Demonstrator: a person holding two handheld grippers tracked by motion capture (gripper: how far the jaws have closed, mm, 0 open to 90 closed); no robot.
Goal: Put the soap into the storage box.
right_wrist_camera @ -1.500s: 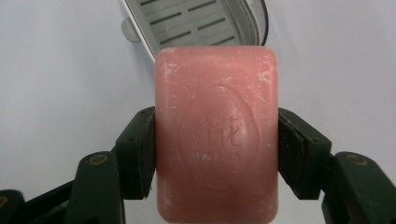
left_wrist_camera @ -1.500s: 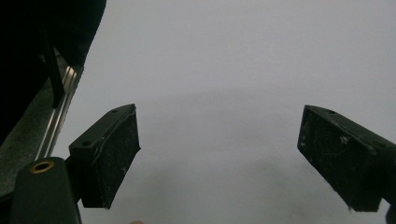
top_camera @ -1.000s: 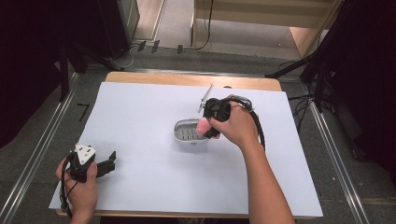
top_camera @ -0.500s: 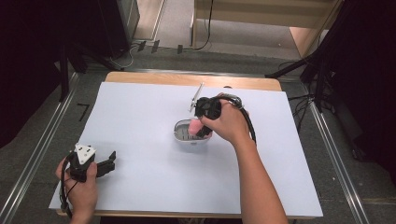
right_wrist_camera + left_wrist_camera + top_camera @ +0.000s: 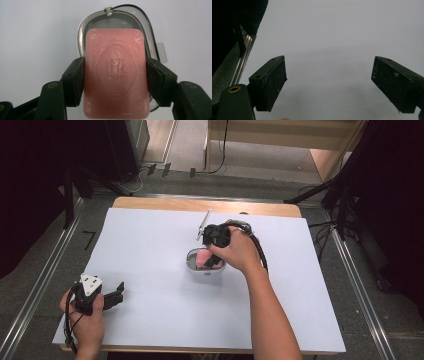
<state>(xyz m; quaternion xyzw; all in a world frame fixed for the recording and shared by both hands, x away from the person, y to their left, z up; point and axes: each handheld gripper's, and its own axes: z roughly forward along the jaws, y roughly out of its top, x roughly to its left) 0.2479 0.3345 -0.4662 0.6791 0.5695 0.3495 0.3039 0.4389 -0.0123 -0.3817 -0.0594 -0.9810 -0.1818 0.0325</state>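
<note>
A pink soap bar (image 5: 116, 72) is clamped by its long sides between the jaws of the right tool (image 5: 115, 77), directly above an open soap dish (image 5: 147, 32) seen beyond the jaw tips. The left tool (image 5: 329, 82) is held with jaws wide apart over bare white table (image 5: 332, 37), well apart from the dish.

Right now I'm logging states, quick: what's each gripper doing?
Left gripper: open, holding nothing, over the white table.
Right gripper: closed on the pink soap, above the soap dish.
</note>
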